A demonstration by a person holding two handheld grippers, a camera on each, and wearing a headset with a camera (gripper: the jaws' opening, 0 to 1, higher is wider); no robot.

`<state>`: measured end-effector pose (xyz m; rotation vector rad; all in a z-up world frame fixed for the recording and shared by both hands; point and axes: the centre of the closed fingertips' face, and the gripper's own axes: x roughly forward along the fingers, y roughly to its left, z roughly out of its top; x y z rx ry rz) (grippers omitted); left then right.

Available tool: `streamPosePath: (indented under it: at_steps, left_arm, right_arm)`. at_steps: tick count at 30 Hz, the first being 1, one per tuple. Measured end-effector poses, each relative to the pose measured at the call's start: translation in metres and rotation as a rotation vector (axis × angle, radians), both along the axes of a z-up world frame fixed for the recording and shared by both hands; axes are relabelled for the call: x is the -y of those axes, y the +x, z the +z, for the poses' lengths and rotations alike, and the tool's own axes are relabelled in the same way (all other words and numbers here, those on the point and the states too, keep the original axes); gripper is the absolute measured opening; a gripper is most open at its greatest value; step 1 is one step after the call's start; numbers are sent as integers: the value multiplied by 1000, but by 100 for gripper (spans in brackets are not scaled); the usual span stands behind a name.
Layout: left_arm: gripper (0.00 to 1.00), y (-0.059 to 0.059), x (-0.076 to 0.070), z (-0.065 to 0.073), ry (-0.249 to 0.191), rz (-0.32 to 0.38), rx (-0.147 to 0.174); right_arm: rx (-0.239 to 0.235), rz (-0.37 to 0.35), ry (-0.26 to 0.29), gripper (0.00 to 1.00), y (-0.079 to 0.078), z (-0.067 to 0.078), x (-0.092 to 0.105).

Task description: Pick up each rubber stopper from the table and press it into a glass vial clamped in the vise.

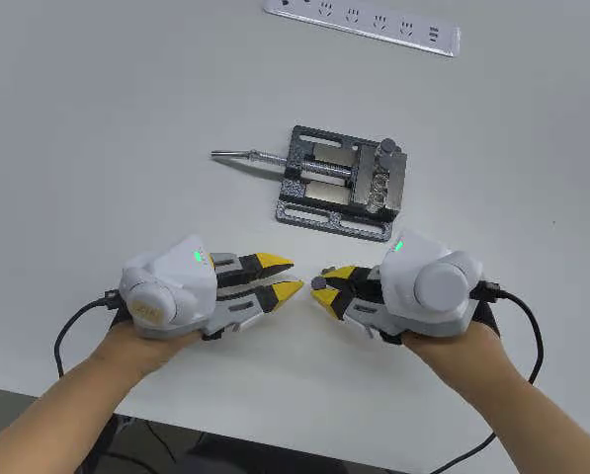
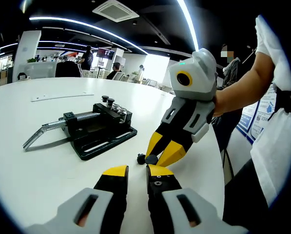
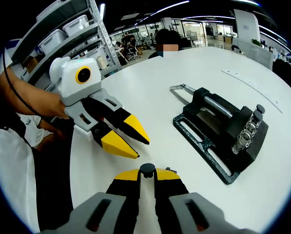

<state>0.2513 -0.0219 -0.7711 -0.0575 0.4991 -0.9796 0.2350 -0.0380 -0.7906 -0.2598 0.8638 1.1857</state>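
My right gripper [image 1: 322, 285] sits in the lower middle of the head view, its jaws closed on a small dark rubber stopper [image 1: 318, 283] pinched right at the yellow tips. In the right gripper view the same stopper [image 3: 146, 169] sits between my own tips at the bottom centre. My left gripper [image 1: 294, 275] lies just left of it in the head view, tip to tip with the right one. Its jaws are apart with nothing between them, a gap that also shows at the bottom of the left gripper view [image 2: 136, 171]. Both grippers hover low over the white table [image 1: 97, 148]. The vise [image 1: 339, 183] rests on the table above them, in the upper middle of the head view and well apart from both grippers. A row of glass vials [image 1: 379, 184] is clamped at its right end. A white power strip [image 1: 364, 22] lies along the top edge.
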Motion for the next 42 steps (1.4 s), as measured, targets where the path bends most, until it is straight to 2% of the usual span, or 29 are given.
streamPosePath:
  at_steps: [10, 20, 28, 36, 42]
  left_arm:
    - [11, 0, -3, -1, -4, 1, -2]
    - [11, -1, -1, 0, -6, 4, 0]
    - [11, -2, 1, 0, -5, 0, 1]
    - [11, -1, 2, 0, -8, -1, 2]
    - [11, -2, 4, 1, -8, -6, 2]
  right_arm:
    - [23, 47, -10, 10, -4, -8, -1]
    - [41, 81, -38, 10, -8, -17, 7]
    - [70, 107, -33, 10, -9, -18, 11]
    - [105, 137, -57, 11, -10, -18, 14]
    - [112, 141, -70, 12, -10, -18, 17]
